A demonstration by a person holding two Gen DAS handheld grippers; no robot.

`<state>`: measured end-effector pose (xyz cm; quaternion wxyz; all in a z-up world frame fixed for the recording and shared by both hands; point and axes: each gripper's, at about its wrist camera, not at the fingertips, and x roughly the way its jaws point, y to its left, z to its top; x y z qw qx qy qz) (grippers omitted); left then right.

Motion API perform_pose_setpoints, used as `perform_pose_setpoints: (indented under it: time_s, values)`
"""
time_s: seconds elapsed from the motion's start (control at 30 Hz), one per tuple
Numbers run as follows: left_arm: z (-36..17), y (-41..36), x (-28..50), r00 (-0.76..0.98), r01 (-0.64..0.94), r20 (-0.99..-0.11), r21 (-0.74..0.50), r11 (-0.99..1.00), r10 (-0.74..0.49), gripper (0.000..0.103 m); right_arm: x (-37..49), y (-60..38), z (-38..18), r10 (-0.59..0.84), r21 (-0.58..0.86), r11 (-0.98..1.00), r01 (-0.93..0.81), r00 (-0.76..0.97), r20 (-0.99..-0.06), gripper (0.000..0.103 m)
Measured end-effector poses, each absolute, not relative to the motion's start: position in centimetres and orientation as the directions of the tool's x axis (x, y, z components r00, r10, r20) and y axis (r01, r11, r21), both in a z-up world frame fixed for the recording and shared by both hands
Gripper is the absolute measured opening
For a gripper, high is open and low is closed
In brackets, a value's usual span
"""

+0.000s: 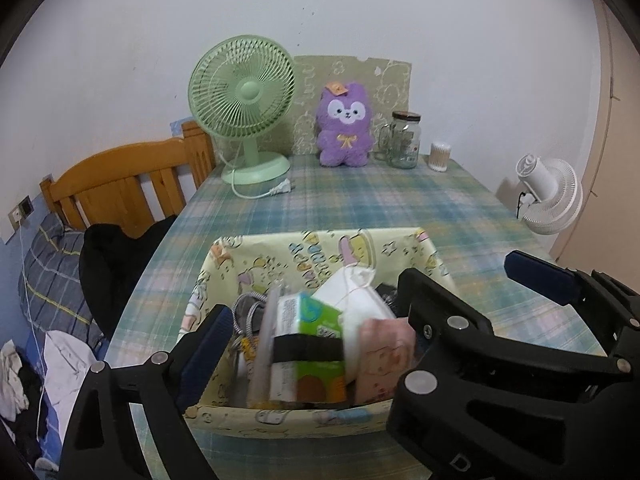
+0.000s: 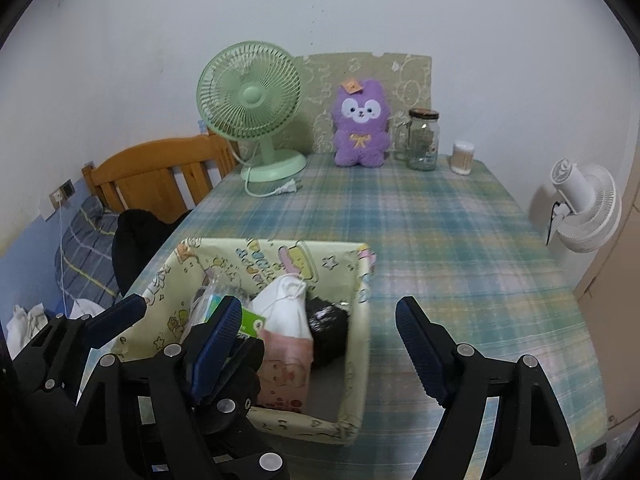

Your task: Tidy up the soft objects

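Now the soft things sit inside the pale yellow cloth-lined box with cartoon pictures [image 2: 360,320], which stands on the near part of the desk. Inside it are a white cloth pouch with a string [image 2: 282,308], a pink tissue pack [image 2: 286,372], a green and white tissue pack [image 1: 308,344] and a shiny black bundle [image 2: 330,334]. Both grippers hang over the box with nothing held. The left gripper [image 1: 404,308] has its jaws wide apart, one on each side of the box. The right gripper [image 2: 316,344] has its jaws apart too, with the box's right wall between them. I think the things were just dropped in, so a good next move is to lift both grippers straight up and not bump the packs or tip the box. The purple plush bear with a yellow bow [image 2: 362,124] far back on the desk may be the next soft thing to fetch. The desk wears a blue and green checked cloth [image 2: 460,240]. A light green fan [image 2: 252,108], a glass jar [image 2: 423,140] and a tub of cotton swabs [image 2: 463,158] stand by the white wall. A wooden bed [image 2: 160,168] is on the left, and a white fan [image 2: 584,208] on the right.
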<state>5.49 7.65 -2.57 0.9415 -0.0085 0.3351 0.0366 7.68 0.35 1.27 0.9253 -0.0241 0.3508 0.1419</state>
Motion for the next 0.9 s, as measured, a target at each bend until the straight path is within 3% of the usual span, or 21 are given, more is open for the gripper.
perform_pose_setpoints:
  time_s: [0.53, 0.9]
  values:
    - [1.5, 3.4, 4.6, 0.835, -0.048, -0.548, 0.026, 0.999, 0.054, 0.100, 5.9, -4.7, 5.9, 0.219, 0.046, 0.971, -0.235, 0.795, -0.566, 0.087]
    - [4.8, 0.0, 3.1, 0.881, -0.031, -0.471, 0.044, 0.999, 0.048, 0.103, 4.1, -9.3, 9.4, 0.194, 0.062, 0.980, -0.187, 0.854, -0.483, 0.095]
